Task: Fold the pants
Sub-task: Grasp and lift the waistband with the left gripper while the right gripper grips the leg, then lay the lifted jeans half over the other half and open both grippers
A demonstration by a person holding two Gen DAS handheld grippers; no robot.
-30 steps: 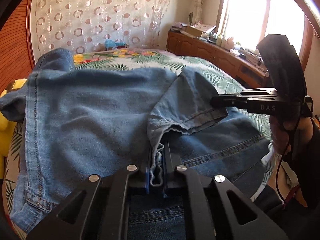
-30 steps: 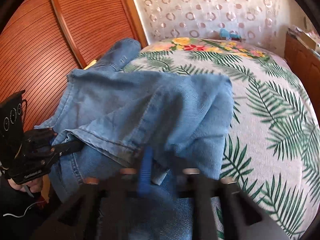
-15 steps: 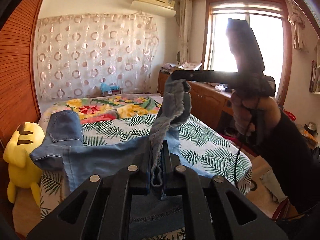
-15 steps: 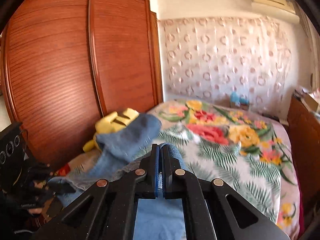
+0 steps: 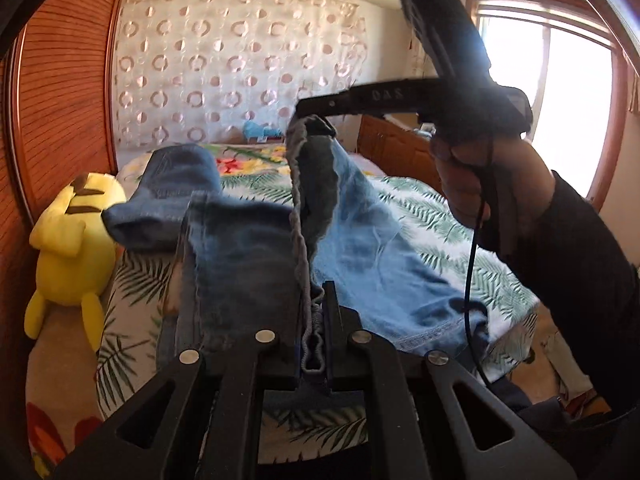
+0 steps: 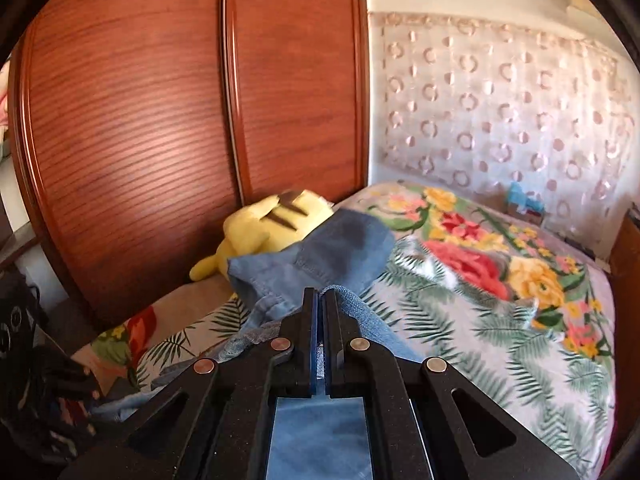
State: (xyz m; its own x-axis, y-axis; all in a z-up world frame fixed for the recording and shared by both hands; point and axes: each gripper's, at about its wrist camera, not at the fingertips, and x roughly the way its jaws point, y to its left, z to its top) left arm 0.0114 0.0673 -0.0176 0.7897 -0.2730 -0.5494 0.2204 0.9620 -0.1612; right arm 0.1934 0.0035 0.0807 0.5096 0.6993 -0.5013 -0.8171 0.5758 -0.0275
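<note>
Blue denim pants (image 5: 248, 252) hang lifted over the bed, one end still lying on the cover. My left gripper (image 5: 316, 292) is at the bottom of the left wrist view, shut on a bunched hem edge of the pants. My right gripper (image 5: 306, 111), held by a hand in a dark sleeve, is higher and farther in, pinching the same edge so it runs taut between the two. In the right wrist view the right gripper (image 6: 320, 294) is shut on a fold of denim, with the pants (image 6: 320, 252) trailing ahead of it. The left gripper (image 6: 40, 380) is a dark shape at the left edge there.
The bed (image 5: 440, 232) has a leaf and flower cover. A yellow plush toy (image 5: 72, 240) sits between the bed and the wooden wardrobe doors (image 6: 160, 120). A wooden cabinet (image 5: 400, 148) runs under the window on the right. A patterned curtain hangs behind the bed.
Both grippers have risen, the right one more, lifting the pants edge off the bed. The pants, spread flat a second ago, now hang between the grippers.
</note>
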